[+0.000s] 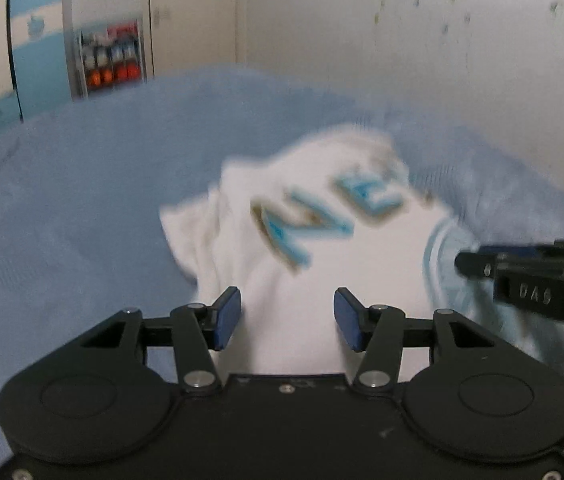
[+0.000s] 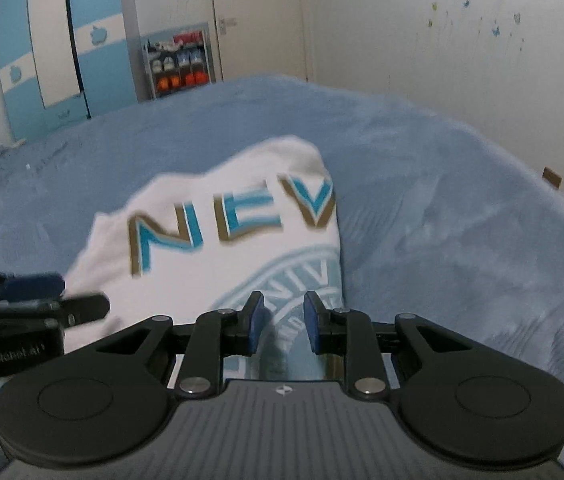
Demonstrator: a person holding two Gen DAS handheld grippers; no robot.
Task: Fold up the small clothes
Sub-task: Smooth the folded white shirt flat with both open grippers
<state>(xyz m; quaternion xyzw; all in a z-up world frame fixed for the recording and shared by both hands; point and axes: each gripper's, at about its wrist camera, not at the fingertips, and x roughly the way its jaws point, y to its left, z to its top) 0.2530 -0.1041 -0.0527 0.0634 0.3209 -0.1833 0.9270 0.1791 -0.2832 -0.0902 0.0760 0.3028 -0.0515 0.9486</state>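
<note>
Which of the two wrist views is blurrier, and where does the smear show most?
Left wrist view: blurrier, the white T-shirt and its blue letters smeared by motion, the shelf behind soft too, while the left gripper stays sharp. Right wrist view: clearer, only slight smear on the lettering, blue blanket texture readable; fisheye bends the walls in both.

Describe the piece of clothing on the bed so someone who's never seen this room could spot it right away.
A blue fleecy blanket covers the bed. In the middle of it lies a white shirt, partly folded. It is the only garment there, marked by big blue-and-gold letters reading NEV and a pale blue round seal print below them.
</note>
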